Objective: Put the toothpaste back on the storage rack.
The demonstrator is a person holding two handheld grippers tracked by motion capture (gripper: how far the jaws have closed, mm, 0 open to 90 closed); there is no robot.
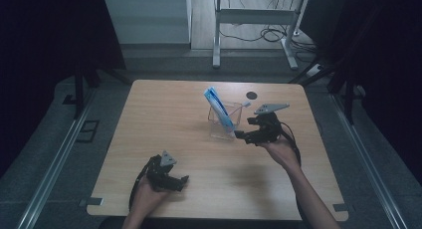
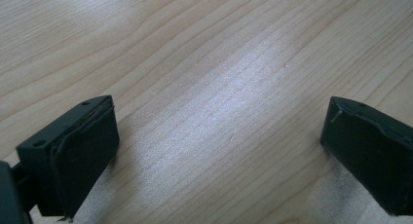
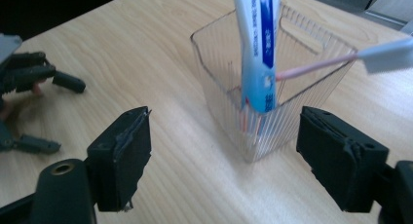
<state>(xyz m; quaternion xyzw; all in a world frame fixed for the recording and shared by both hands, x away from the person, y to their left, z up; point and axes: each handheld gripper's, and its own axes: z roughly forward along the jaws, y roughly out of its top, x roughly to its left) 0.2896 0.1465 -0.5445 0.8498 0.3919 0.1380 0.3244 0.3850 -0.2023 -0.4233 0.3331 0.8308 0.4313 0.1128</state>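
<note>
Two items stand in the clear ribbed plastic square holder [image 1: 223, 120] near the middle of the light wooden bench [image 1: 164, 119]: a blue-and-white toothpaste tube [image 1: 218, 105], leaning up and to the left, and a pink-handled toothbrush with a white head [image 1: 243, 105], leaning over the holder's right rim. In the right gripper view the tube [image 3: 257, 44] rests inside the holder [image 3: 229, 83] against its near wall, and the toothbrush handle [image 3: 316, 66] crosses the rim behind it, its head out past the edge.

Right hand-held gripper [image 1: 247, 135]: just beside the holder's right side, jaws spread wide, nothing between them. In its own view the jaws frame the holder's near corner without touching it.

Left hand-held gripper [image 1: 179, 181]: low on the near-left part of the bench, well apart from the holder, jaws released and empty; its own view shows bare wood grain [image 2: 214, 97] between them.

Judgement on progress: loading of the holder looks complete, both items in and neither gripper carrying anything. No other loose items visible on the bench apart from a small dark round mark [image 1: 252, 95] at the far edge. Remaining work, if any, is likely to clear the right gripper from the holder, or to grip the holder itself; cannot tell which.
</note>
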